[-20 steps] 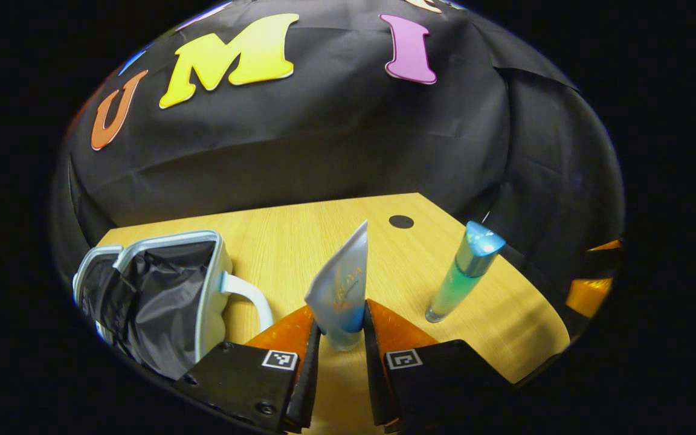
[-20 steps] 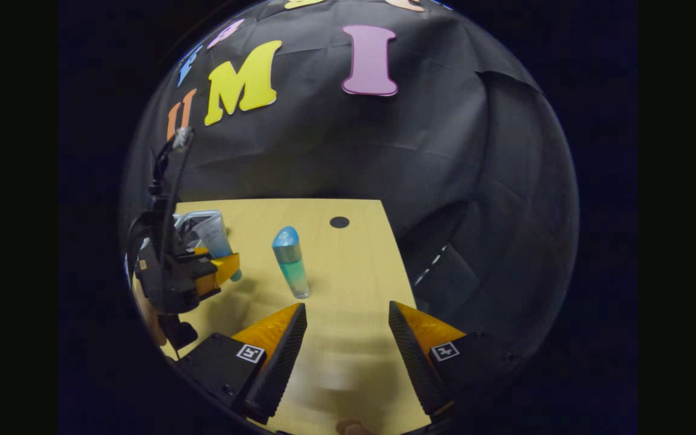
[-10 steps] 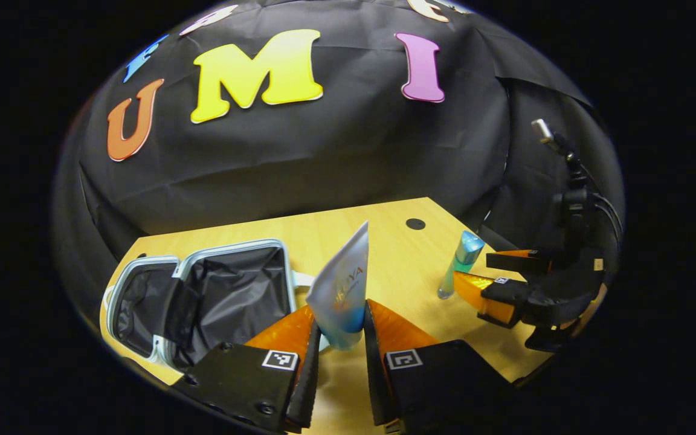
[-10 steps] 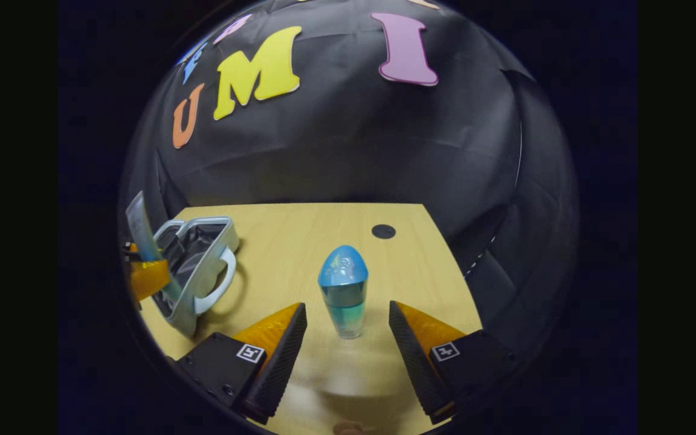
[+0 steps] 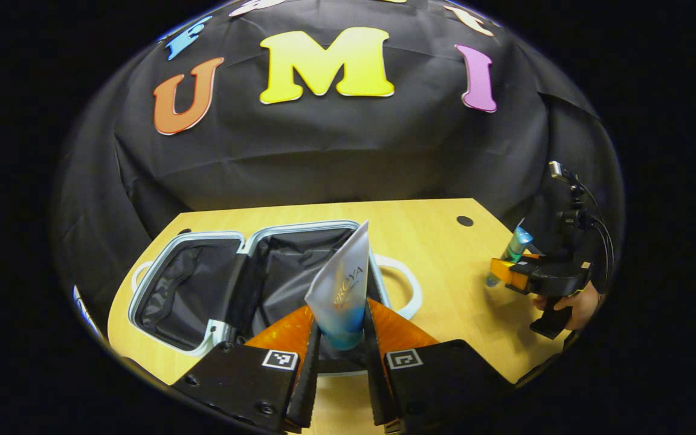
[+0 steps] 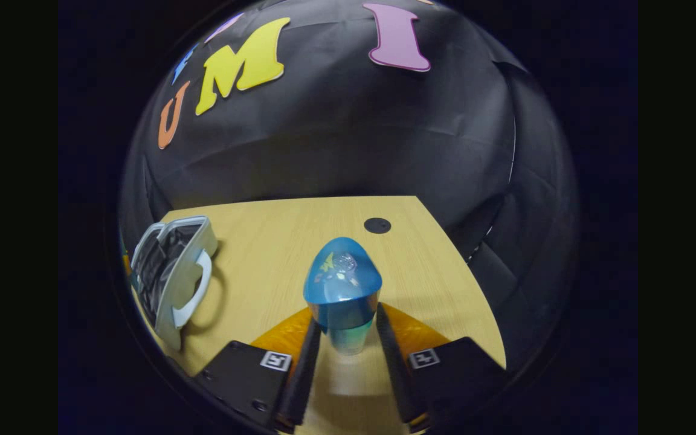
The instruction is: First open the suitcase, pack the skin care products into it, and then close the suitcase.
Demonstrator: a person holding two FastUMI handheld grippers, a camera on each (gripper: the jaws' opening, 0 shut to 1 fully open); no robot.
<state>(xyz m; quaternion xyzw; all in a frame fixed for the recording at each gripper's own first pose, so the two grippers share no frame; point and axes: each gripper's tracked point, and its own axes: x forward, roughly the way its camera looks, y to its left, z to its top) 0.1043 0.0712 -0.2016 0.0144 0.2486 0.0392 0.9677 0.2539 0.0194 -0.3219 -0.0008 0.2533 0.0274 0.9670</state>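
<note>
The pale suitcase point(image 5: 186, 241) lies open on the wooden table point(image 5: 432, 229), its dark lining showing; in the right gripper view the suitcase point(image 6: 170, 272) sits at the far left. My left gripper point(image 5: 342, 350) is shut on a white-and-blue tube point(image 5: 342, 290), held upright over the suitcase's near half. My right gripper point(image 6: 346, 347) is shut on a green bottle with a blue cap point(image 6: 342, 290) that stands upright on the table. In the left gripper view the right gripper point(image 5: 508, 275) and the bottle point(image 5: 514, 244) show at the far right, with a hand point(image 5: 577, 299) behind.
A round black hole point(image 6: 377, 225) marks the table point(image 6: 275, 241) near its back right corner. The black cloth wall point(image 5: 324, 157) closes the back and the right side. The suitcase's white handle point(image 5: 408, 284) lies on the table toward the bottle.
My left gripper has swung left with the tube, and now hangs over the open suitcase. My right gripper has moved forward and shut on the bottle it stood open around.
</note>
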